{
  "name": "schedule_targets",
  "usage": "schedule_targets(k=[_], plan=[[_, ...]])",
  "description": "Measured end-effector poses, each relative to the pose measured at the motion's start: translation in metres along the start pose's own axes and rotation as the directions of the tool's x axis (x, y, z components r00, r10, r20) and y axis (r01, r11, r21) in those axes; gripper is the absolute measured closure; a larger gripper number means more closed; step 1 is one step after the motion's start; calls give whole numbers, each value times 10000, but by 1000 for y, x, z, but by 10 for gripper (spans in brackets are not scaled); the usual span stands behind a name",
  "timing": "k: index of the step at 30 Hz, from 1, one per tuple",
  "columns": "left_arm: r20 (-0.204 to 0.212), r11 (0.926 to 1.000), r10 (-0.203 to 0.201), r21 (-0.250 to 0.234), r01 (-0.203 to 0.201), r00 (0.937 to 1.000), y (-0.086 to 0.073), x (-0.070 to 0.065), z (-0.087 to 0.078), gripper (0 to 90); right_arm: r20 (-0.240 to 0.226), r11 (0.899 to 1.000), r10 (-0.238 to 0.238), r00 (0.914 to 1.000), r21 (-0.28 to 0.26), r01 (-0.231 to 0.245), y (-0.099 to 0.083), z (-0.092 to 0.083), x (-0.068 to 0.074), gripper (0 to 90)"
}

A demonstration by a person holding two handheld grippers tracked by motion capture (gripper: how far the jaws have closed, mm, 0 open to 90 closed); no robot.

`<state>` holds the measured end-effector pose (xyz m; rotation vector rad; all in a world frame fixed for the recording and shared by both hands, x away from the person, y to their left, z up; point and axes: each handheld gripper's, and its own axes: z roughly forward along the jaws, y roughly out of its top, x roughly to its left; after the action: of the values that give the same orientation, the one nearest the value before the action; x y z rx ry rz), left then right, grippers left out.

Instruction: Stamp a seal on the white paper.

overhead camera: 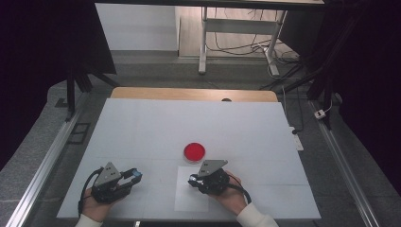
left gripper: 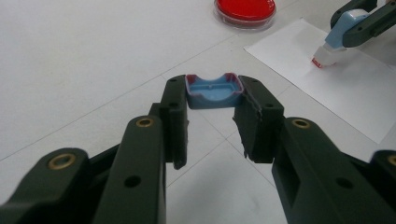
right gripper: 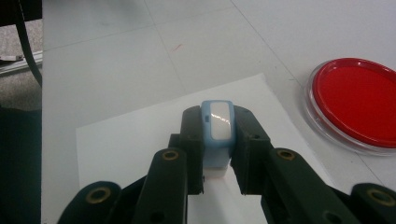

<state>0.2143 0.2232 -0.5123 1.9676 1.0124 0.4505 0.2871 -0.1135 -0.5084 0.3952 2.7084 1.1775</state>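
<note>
White covers the bench [overhead camera: 142,127] from edge to edge, and both of the person's hands rest low on it, close to the near edge. At the near left, the left gripper [overhead camera: 134,176] lies almost level, its jaws closed on a small blue cap [left gripper: 214,92] with red-stained edges, pinched by its two sides with the hollow facing the gripper's camera. Toward the middle of the near edge, the right gripper [overhead camera: 193,180] has its jaws clamped on the pale blue body of a stamp [right gripper: 217,128], which stands over a white sheet of paper [overhead camera: 185,201] lying flat on the bench. In the left gripper view the stamp's reddened tip touches the paper, tilted. Just beyond the paper's far edge, near the centre of the bench, sits a round clear dish filled with red [overhead camera: 195,152], close to the right gripper but apart from it. Further off, past the far edge, grey floor and desk legs with trailing cables show.
</note>
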Motion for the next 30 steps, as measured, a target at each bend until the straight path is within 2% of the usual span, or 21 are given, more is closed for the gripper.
schedule_targets(k=[20,30], plan=[[-26,10000,17,13,-17,10000,0,0,0,650,63,9999,-121,9999,43,120,0,0,1,752],[-15,10000,30,20,-30,10000,0,0,0,651,121,10000,-8,9999,59,8,-2,2,2,754]])
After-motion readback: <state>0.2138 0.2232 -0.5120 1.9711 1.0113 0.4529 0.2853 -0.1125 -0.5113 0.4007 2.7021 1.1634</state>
